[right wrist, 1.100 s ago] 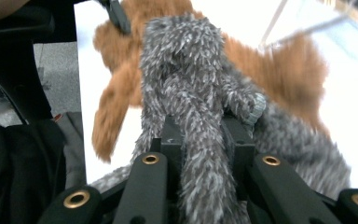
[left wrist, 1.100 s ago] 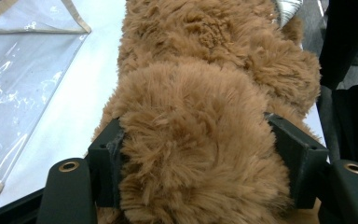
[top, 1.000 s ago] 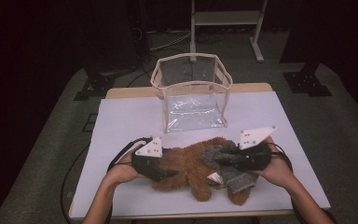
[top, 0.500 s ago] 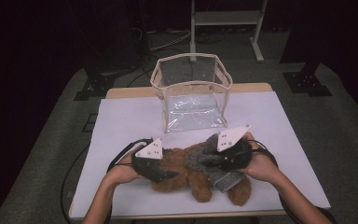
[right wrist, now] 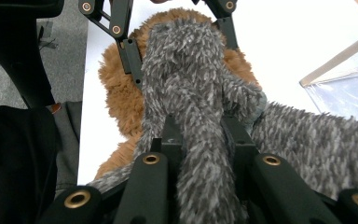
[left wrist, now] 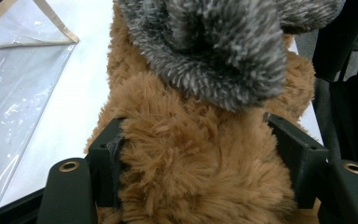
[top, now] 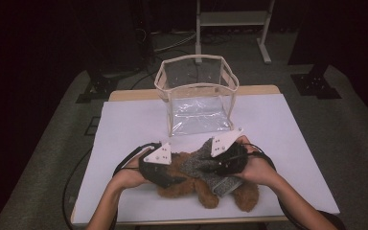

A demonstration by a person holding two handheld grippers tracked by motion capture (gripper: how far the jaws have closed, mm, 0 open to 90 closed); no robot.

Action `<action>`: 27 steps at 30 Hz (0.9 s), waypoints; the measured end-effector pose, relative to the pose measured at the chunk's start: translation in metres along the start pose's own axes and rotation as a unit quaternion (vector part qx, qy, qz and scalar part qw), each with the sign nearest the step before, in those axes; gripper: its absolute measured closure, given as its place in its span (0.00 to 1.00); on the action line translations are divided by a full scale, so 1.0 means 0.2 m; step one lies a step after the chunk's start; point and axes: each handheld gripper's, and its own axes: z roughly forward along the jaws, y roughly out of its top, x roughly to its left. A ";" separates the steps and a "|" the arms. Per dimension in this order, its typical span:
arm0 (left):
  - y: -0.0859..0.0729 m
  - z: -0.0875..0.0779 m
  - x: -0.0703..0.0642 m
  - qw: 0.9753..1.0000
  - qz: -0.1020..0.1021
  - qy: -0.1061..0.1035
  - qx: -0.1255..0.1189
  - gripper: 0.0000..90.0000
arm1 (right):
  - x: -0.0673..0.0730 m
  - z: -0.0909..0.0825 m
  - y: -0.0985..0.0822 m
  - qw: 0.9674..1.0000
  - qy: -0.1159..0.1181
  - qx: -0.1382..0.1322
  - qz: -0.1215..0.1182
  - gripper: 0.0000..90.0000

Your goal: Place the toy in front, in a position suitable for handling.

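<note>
brown plush toy [top: 206, 187] lies near the table's [top: 124, 124] front edge, open room behind. left gripper [left wrist: 200, 154] clamps its body; right gripper [right wrist: 200, 144] pinches the grey fuzzy cloth [right wrist: 191, 93], seemingly draped over it.

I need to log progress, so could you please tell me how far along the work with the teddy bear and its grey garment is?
Both grips look made: the left gripper clamps the brown teddy bear, and the right gripper pinches the grey garment. In hand: working the garment over the bear. Apparently left: finishing that; the clear bag stands apart, holding nothing.
</note>
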 end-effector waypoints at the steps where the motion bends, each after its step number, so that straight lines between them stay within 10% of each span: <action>1: 0.00 0.00 0.00 1.000 0.000 0.000 0.000 0.34 | -0.01 -0.02 -0.01 1.000 -0.002 -0.002 0.000 0.82; 11: 0.01 0.01 0.00 1.000 0.005 0.000 0.001 0.34 | -0.20 -0.20 -0.16 0.996 -0.026 -0.029 0.075 0.82; 27: 0.11 0.06 0.10 1.000 0.013 0.010 -0.001 0.35 | -0.19 -0.23 -0.30 0.992 -0.007 -0.020 0.120 0.85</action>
